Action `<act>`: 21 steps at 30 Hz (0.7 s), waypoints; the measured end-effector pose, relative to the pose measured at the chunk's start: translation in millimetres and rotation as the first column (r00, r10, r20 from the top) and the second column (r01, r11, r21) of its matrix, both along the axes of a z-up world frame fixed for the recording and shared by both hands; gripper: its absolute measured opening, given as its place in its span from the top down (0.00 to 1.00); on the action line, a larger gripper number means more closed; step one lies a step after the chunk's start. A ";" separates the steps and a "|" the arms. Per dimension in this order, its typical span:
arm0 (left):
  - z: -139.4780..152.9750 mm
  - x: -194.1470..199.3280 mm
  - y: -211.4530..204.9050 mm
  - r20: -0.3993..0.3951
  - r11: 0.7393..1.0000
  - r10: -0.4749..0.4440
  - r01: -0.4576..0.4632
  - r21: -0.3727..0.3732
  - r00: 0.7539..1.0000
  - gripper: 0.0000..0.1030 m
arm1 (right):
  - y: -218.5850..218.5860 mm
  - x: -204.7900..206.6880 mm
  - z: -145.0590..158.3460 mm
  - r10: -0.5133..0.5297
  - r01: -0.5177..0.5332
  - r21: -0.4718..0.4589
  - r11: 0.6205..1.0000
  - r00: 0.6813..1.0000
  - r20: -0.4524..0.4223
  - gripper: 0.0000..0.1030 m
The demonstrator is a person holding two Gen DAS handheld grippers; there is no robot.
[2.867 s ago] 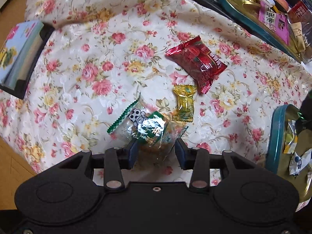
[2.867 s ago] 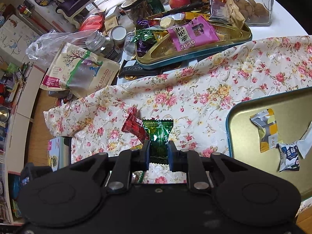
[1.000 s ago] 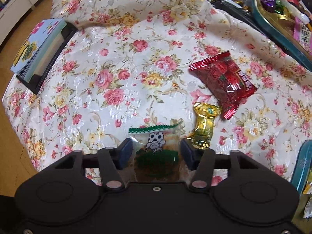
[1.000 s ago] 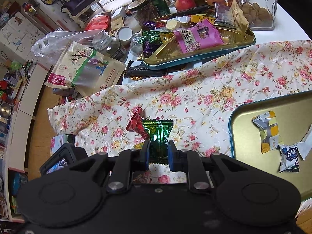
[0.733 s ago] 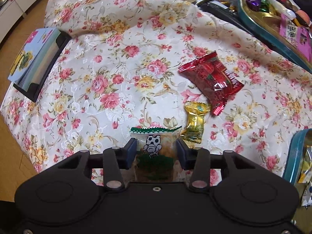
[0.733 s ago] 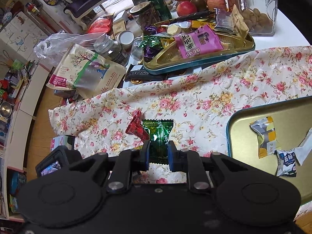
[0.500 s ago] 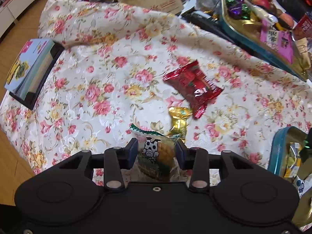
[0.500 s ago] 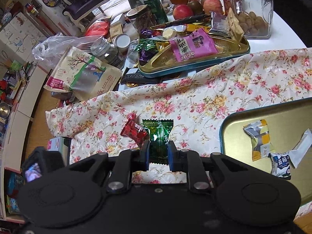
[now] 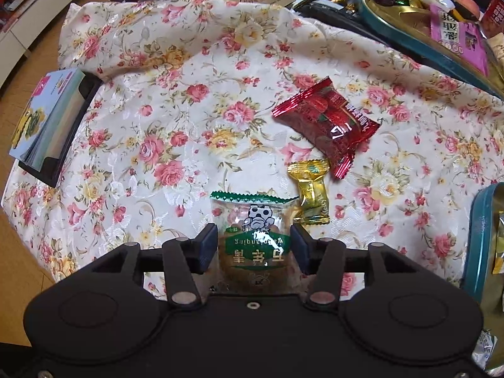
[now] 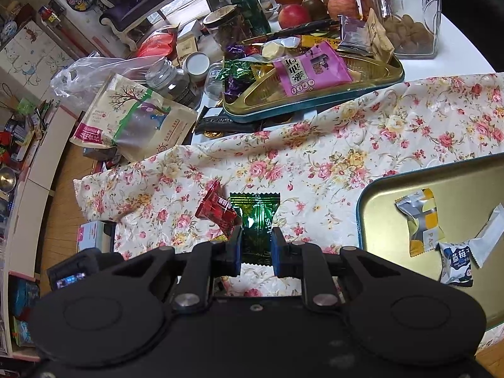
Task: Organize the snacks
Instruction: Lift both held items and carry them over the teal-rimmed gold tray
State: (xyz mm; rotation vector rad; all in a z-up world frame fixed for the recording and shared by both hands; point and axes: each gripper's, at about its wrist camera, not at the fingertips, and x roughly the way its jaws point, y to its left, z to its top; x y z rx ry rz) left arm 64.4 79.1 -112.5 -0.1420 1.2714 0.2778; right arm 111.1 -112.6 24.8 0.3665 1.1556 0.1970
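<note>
The left gripper (image 9: 253,245), jaws just reopening, is straddling the cow packet (image 9: 255,245), seemingly loose; the right gripper (image 10: 255,249) is clamping 1 green candy (image 10: 255,220).

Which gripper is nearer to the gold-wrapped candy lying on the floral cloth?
Left. The left gripper sits just beside the gold-wrapped candy, a clear cookie packet between its fingers. The right gripper holds a green candy higher above the cloth.

I see a clear cow-print snack (image 9: 255,245) between my pads, red pack (image 9: 327,124) at one o'clock, gold candy (image 9: 310,193) between
</note>
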 end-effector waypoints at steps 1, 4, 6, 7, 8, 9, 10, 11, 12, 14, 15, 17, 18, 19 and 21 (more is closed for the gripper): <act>-2.4 0.2 -0.5 -0.011 1.000 0.003 -0.003 0.000 1.000 0.44 | 0.0 0.0 -0.4 0.000 0.000 0.000 1.000 1.000 -0.001 0.81; -8.6 -1.4 -1.8 -0.031 1.000 0.016 -0.016 -0.007 0.999 0.43 | 0.0 0.4 -1.8 -0.001 0.001 -0.001 1.000 1.000 -0.007 0.81; -9.7 -3.4 -3.5 -0.024 1.000 0.023 -0.023 -0.003 0.999 0.43 | -0.3 0.8 -2.5 -0.002 0.002 -0.001 1.000 1.000 -0.011 0.81; -9.6 -3.3 -4.9 -0.024 1.000 0.017 -0.017 0.003 1.000 0.43 | -0.1 0.9 -2.4 -0.001 0.001 0.000 1.000 1.000 -0.011 0.81; -9.2 -2.8 -6.0 -0.026 1.000 0.009 -0.009 0.006 1.000 0.43 | 0.2 1.0 -2.1 0.000 0.000 0.001 1.000 1.000 -0.010 0.81; -8.9 -2.2 -6.1 -0.026 1.000 0.005 -0.005 -0.002 1.000 0.45 | 0.5 1.6 -1.9 0.001 -0.001 0.001 1.000 1.000 -0.008 0.81; -8.6 -1.7 -6.2 -0.025 1.000 0.002 -0.003 -0.014 1.000 0.45 | 0.8 1.5 -1.6 0.002 -0.002 0.001 1.000 1.000 -0.006 0.81; -8.0 -1.9 -6.4 -0.030 1.000 -0.001 0.000 -0.027 1.000 0.45 | 0.6 1.5 -1.4 0.003 -0.003 0.000 1.000 1.000 -0.004 0.81; -7.0 -1.5 -5.9 -0.036 0.999 0.004 -0.006 -0.041 0.999 0.45 | 0.3 1.4 -1.2 0.004 -0.004 0.000 1.000 1.000 -0.003 0.81; -2.2 -2.1 -6.0 -0.033 0.998 0.013 -0.016 -0.068 0.999 0.46 | -2.0 1.1 -0.9 0.001 -0.001 0.001 1.000 1.000 -0.003 0.81; 2.4 -2.7 -7.8 -0.024 0.997 0.011 -0.013 -0.071 1.000 0.46 | -3.6 1.2 -0.6 -0.002 0.002 0.002 1.000 1.000 -0.003 0.81; 15.1 -2.9 -13.9 0.008 0.998 -0.005 0.006 -0.062 1.000 0.46 | -7.9 1.4 1.7 -0.011 0.011 0.004 1.000 1.000 0.002 0.81; 21.9 -2.7 -17.7 0.025 0.998 -0.019 0.020 -0.052 1.000 0.46 | -10.7 1.6 3.5 -0.017 0.017 0.007 1.000 1.000 0.008 0.81; 30.8 -2.1 -23.3 0.045 0.998 -0.040 0.042 -0.038 0.998 0.46 | -13.7 1.7 5.3 -0.025 0.024 0.009 1.000 1.000 0.013 0.81; 49.0 -0.1 -33.1 0.087 0.996 -0.078 0.081 -0.031 0.993 0.46 | -21.8 2.1 10.0 -0.045 0.044 0.011 0.999 0.999 0.028 0.81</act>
